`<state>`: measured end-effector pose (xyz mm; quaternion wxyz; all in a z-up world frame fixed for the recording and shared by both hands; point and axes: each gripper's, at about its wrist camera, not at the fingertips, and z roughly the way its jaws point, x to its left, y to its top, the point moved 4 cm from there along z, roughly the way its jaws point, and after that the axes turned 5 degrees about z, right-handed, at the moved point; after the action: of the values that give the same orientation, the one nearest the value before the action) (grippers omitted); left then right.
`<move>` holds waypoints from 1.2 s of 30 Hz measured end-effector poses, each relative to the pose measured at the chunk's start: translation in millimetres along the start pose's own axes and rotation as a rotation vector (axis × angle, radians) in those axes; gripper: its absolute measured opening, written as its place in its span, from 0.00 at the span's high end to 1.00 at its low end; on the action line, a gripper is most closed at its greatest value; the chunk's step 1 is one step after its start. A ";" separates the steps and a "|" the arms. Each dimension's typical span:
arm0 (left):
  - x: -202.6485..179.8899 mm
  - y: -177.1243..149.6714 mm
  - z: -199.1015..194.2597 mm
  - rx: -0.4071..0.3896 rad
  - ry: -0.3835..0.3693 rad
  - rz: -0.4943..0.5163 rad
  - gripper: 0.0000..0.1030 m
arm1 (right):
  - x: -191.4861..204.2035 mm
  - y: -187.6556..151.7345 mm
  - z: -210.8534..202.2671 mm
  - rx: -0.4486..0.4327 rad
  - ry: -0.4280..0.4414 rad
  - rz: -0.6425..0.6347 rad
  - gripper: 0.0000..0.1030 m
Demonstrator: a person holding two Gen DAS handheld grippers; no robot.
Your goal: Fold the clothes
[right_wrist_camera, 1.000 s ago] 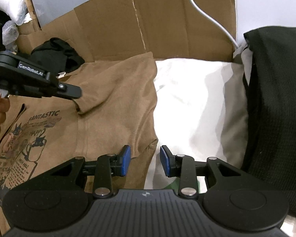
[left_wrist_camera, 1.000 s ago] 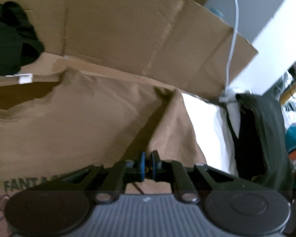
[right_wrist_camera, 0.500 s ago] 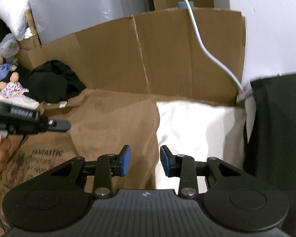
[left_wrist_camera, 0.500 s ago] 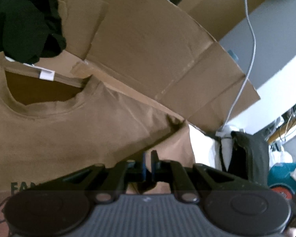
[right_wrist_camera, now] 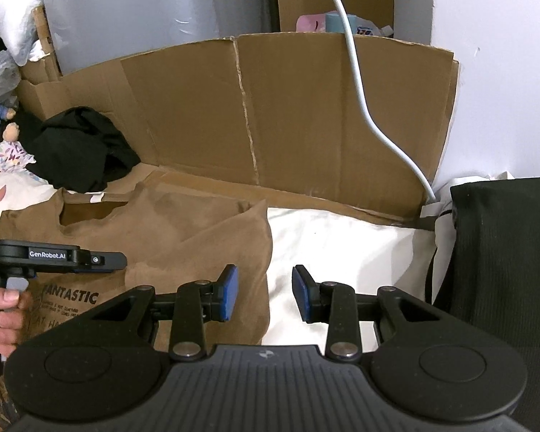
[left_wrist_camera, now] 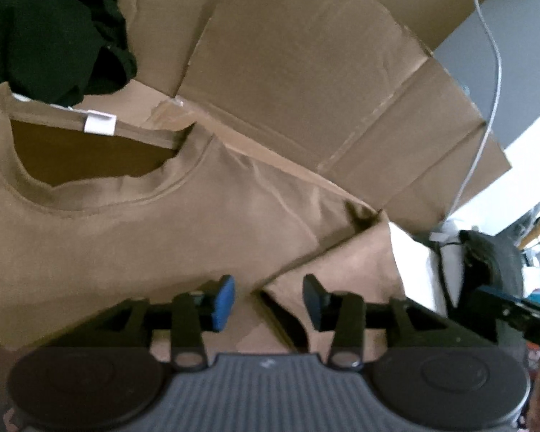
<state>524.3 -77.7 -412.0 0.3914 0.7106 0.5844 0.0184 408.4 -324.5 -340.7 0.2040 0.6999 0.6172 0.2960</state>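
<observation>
A brown T-shirt with a printed front lies flat, its neck opening and white tag at the far left. Its right sleeve is folded inward over the body. My left gripper hovers just above the sleeve's folded edge. Its jaws are opening, and the blue pads touch no cloth. In the right wrist view a hand holds that left gripper over the shirt. My right gripper stands open and holds nothing, above the shirt's right edge where it meets the white sheet.
A cardboard wall stands behind the shirt, with a white cable hanging across it. A black garment pile lies at the back left beside stuffed toys. Dark knit fabric fills the right side.
The left gripper's jaws, pinched on the brown sleeve before, have parted and let the fold drop onto the shirt. The right gripper has lifted and drawn back, still open.
</observation>
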 end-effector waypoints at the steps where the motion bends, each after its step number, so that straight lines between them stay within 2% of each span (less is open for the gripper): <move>1: -1.7 -0.5 3.7 0.009 0.026 0.021 0.60 | 0.3 -0.1 -0.1 0.002 -0.001 -0.003 0.64; 9: -26.3 -11.3 19.2 0.017 0.081 0.161 0.61 | -3.7 -0.4 2.3 0.022 -0.029 -0.011 0.64; 13: -34.9 -17.0 21.6 0.008 0.103 0.182 0.61 | -3.9 -0.3 2.3 0.018 -0.030 0.002 0.64; 15: -37.2 -17.9 22.6 0.012 0.099 0.175 0.62 | -3.7 -0.7 2.3 0.017 -0.029 0.007 0.64; 18: -36.1 -17.9 23.9 0.021 0.097 0.138 0.72 | -4.6 -1.1 1.7 0.018 -0.027 0.018 0.64; 23: -31.5 -15.9 23.8 0.027 0.094 0.081 0.82 | -2.5 0.9 -3.3 0.018 -0.020 0.005 0.64; 25: -29.3 -14.8 22.0 0.035 0.067 0.045 0.91 | -2.0 3.2 -6.3 0.016 -0.019 0.002 0.64; 36: -26.7 -9.9 3.6 -0.025 -0.043 -0.024 0.93 | 10.0 18.7 -11.6 0.020 -0.024 -0.035 0.64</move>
<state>509.5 -102.1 -408.7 0.4127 0.6989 0.5841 0.0056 415.2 -318.4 -318.3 0.2095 0.6946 0.6298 0.2776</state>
